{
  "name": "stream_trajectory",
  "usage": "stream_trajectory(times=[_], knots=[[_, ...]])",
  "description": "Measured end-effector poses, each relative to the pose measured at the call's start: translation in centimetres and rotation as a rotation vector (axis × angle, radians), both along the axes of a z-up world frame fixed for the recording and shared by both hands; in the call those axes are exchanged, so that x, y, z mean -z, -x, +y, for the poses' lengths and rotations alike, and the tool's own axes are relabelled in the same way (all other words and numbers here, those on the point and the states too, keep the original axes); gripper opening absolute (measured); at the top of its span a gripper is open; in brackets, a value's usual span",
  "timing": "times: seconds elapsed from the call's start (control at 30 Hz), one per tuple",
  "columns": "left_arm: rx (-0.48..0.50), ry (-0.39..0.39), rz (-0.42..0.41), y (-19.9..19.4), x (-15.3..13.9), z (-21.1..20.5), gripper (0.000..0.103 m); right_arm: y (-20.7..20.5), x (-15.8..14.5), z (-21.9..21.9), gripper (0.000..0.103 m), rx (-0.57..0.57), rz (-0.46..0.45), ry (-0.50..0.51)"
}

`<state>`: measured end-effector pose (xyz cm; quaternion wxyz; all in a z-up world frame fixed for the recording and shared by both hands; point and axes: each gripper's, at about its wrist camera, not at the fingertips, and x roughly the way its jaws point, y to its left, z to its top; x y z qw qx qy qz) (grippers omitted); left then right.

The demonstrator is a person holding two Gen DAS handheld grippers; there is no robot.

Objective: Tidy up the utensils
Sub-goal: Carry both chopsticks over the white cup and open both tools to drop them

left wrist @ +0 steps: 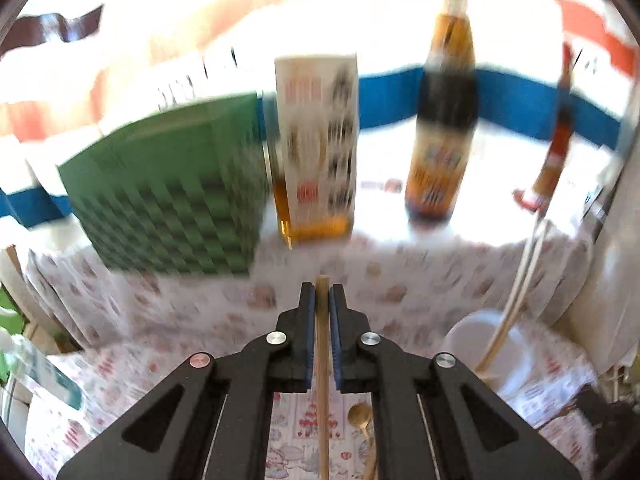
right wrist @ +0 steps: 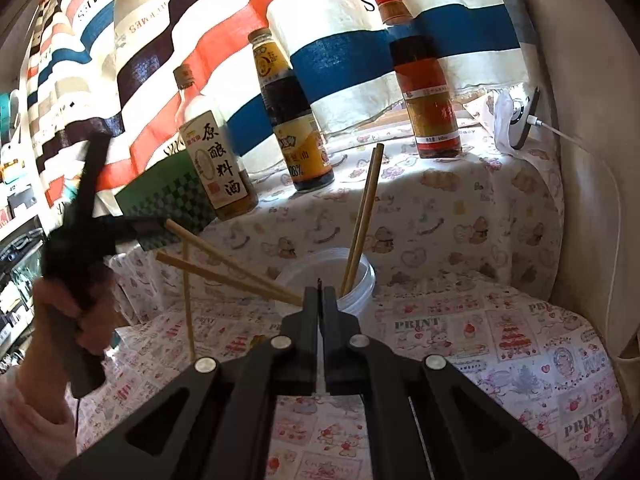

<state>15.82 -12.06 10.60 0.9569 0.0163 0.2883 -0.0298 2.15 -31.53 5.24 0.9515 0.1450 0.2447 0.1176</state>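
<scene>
My left gripper (left wrist: 322, 292) is shut on a wooden chopstick (left wrist: 322, 360) that runs lengthwise between its blue pads. In the right wrist view that gripper (right wrist: 160, 227) is raised at the left, blurred, with the chopstick (right wrist: 187, 300) hanging straight down from it. My right gripper (right wrist: 320, 294) is shut with no utensil in it, just in front of a clear plastic cup (right wrist: 362, 280). Two chopsticks (right wrist: 364, 216) stand in the cup. Two more chopsticks (right wrist: 224, 266) slant up to the left; their near ends are hidden behind my right gripper's left finger. A gold spoon (left wrist: 360, 416) lies on the printed cloth below.
A raised ledge behind carries a green checkered box (right wrist: 168, 196), a cooking-wine bottle (right wrist: 216, 160), a dark sauce bottle (right wrist: 292, 120) and a red-capped bottle (right wrist: 428, 88). A white device with a cable (right wrist: 516, 120) sits at the far right. A person's hand (right wrist: 84, 320) grips the left tool.
</scene>
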Motion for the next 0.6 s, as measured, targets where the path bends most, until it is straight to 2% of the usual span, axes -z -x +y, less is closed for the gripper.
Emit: stream_trajectory(times=[0.07, 0.17, 0.27, 0.4, 0.6], knots=[[0.000, 0.018, -0.064, 1.5, -2.2, 0.0, 0.006, 0.1, -0.1, -0.3, 0.002, -0.004, -0.006, -0.019], [0.024, 0.070, -0.116, 4.2, -5.1, 1.7, 0.006, 0.2, -0.3, -0.6, 0.002, 0.007, -0.015, -0.025], [0.036, 0.076, -0.168, 6.3, -7.8, 1.9, 0.006, 0.1, -0.2, -1.0, 0.002, 0.002, -0.012, -0.050], [0.043, 0.065, -0.220, 7.9, -8.8, 1.6, 0.006, 0.3, -0.4, -1.1, 0.002, -0.018, -0.025, -0.080], [0.090, 0.111, -0.256, 9.5, -9.4, 1.9, 0.006, 0.3, -1.8, -1.2, 0.002, -0.046, -0.046, -0.152]])
